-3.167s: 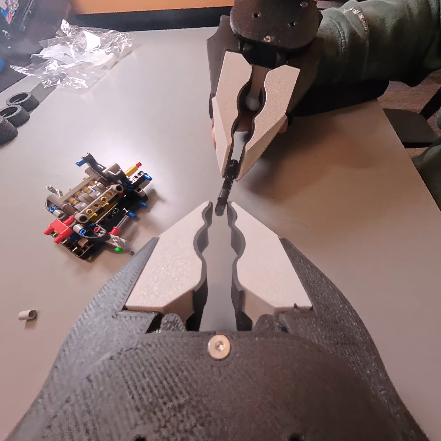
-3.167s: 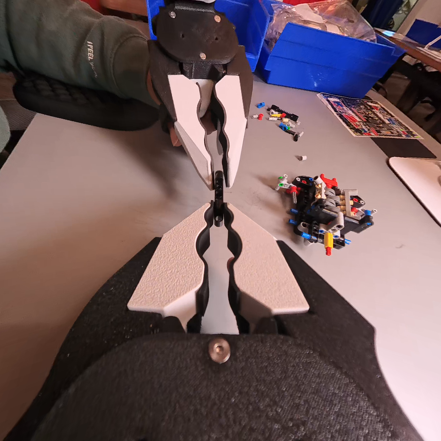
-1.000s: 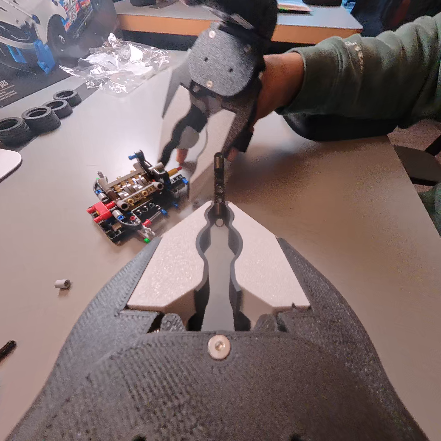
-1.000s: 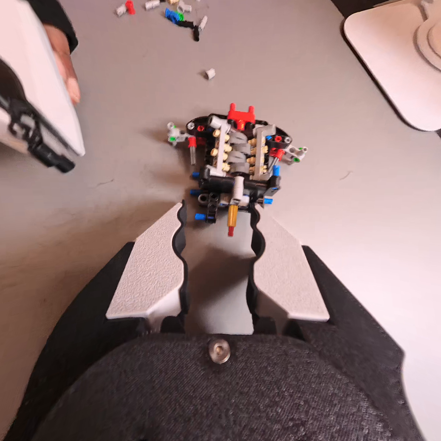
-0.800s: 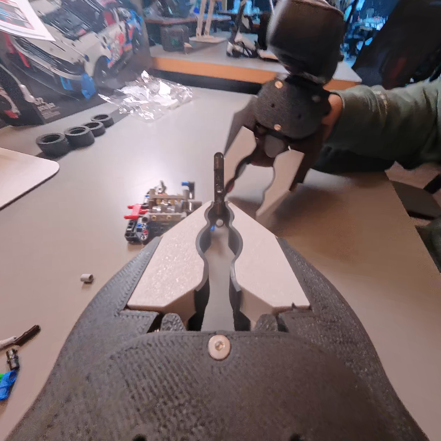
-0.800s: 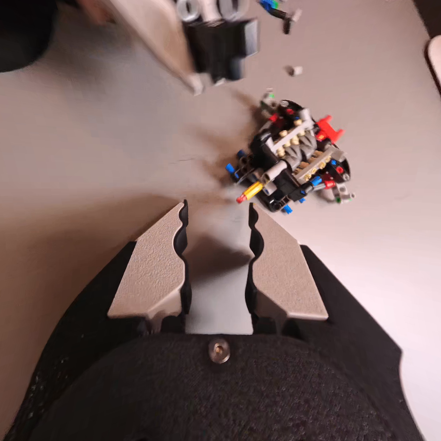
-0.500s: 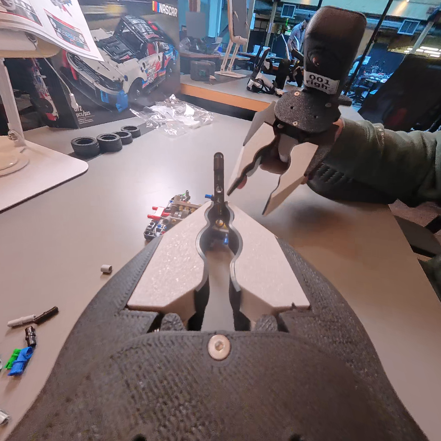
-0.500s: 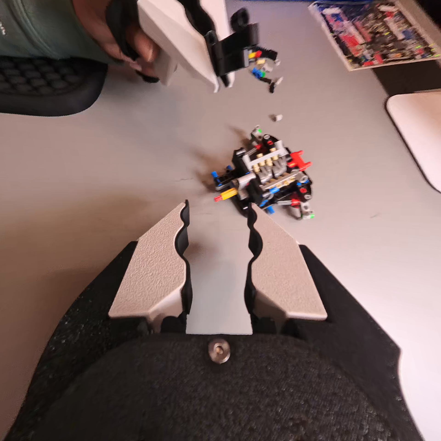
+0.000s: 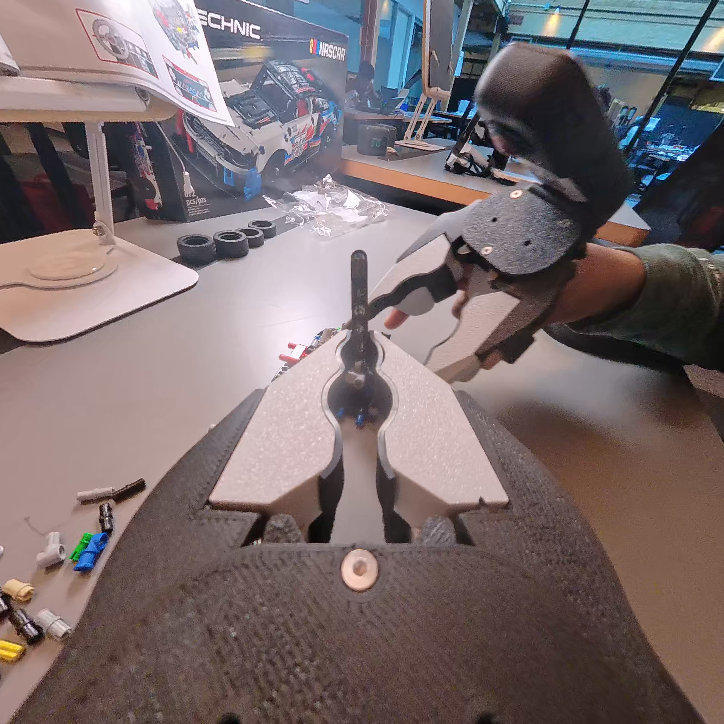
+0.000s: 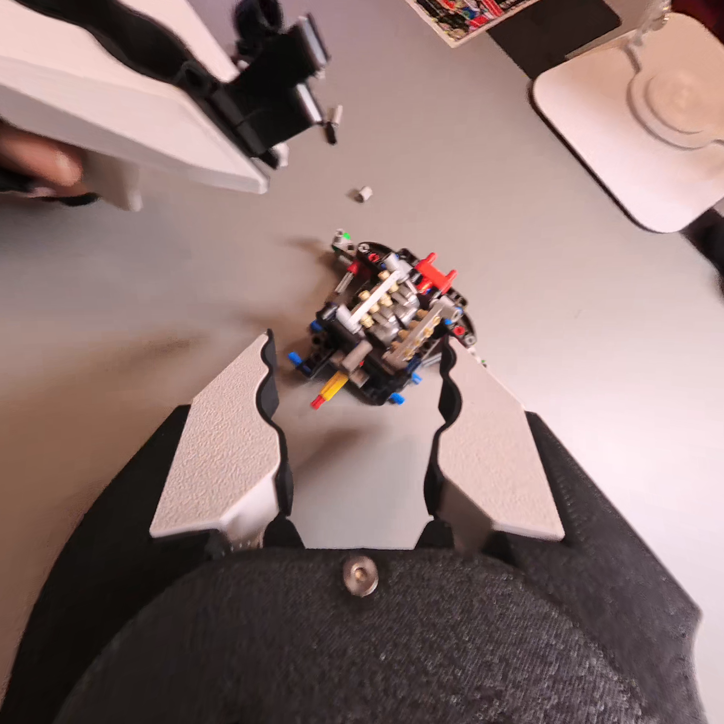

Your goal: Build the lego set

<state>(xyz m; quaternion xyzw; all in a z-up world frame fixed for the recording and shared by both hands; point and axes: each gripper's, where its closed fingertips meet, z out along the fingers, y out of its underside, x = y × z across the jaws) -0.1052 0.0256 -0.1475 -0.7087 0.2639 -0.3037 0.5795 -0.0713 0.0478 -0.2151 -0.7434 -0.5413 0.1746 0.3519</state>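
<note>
The partly built lego assembly (image 10: 391, 325), black with grey, tan, red, blue and yellow parts, lies on the grey table (image 10: 548, 391). My right gripper (image 10: 358, 341) is open wide, with its fingertips on either side of the assembly's near end. It holds nothing. My left gripper (image 9: 358, 341) is shut on a black lego piece (image 9: 358, 290) that sticks up past its fingertips. In the left wrist view the right gripper (image 9: 399, 344) hangs just beyond this piece, and the assembly (image 9: 297, 350) is mostly hidden behind my fingers. The left gripper (image 10: 250, 156) and black piece (image 10: 274, 90) show blurred at top left of the right wrist view.
Several black tyres (image 9: 231, 243), the set's box (image 9: 274, 117) and a clear plastic bag (image 9: 333, 207) stand at the back. A white stand (image 9: 78, 282) with the instruction booklet (image 9: 117, 47) is at left. Loose small parts (image 9: 51, 580) lie near left. A grey bush (image 10: 364, 194) lies beyond the assembly. Tip to tip, the grippers are about 8 cm apart. The grey bush (image 10: 364, 194) is about 12 cm from both grippers' fingertips.
My right gripper has opened wider and come down close to the assembly, which now sits between its fingertips. My left gripper still holds the black piece and has tilted up.
</note>
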